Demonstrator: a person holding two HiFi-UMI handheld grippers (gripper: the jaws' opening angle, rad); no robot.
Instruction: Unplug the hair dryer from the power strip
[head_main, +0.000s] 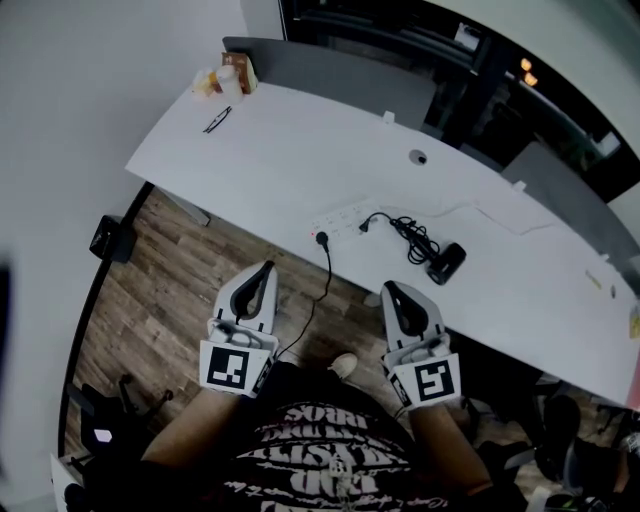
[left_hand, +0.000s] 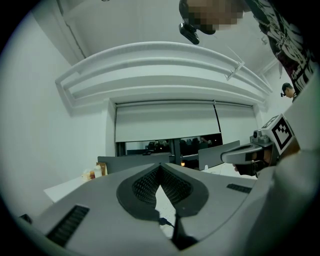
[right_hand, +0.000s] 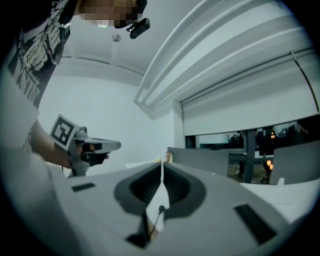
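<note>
Approach step, by the look of it, with nothing gripped yet. Best done by parting one pair of jaws before reaching. Then close on the body of the small black plug (head_main: 365, 225) at the white power strip (head_main: 338, 220), never on the cord (head_main: 410, 235). Pull straight out along the pins, no twisting. Worth pinning the strip down with the other hand-held gripper, to stop it sliding or lifting near the front edge of the table (head_main: 300, 130).

Cannot tell from here whether that plug is seated. Also there: a second black plug (head_main: 322, 238) at the strip's end closest to the front edge, with a lead trailing over the edge toward the floor. Choose by tracing the coiled cord back to the hair dryer (head_main: 447, 262), lying near the front edge just past the coil.

Left hand-held gripper (head_main: 266, 268): pads pressed together at the tips, nothing between. Right hand-held gripper (head_main: 391, 290): likewise pressed together, empty. Both held short of the table's front edge, touching nothing.
</note>
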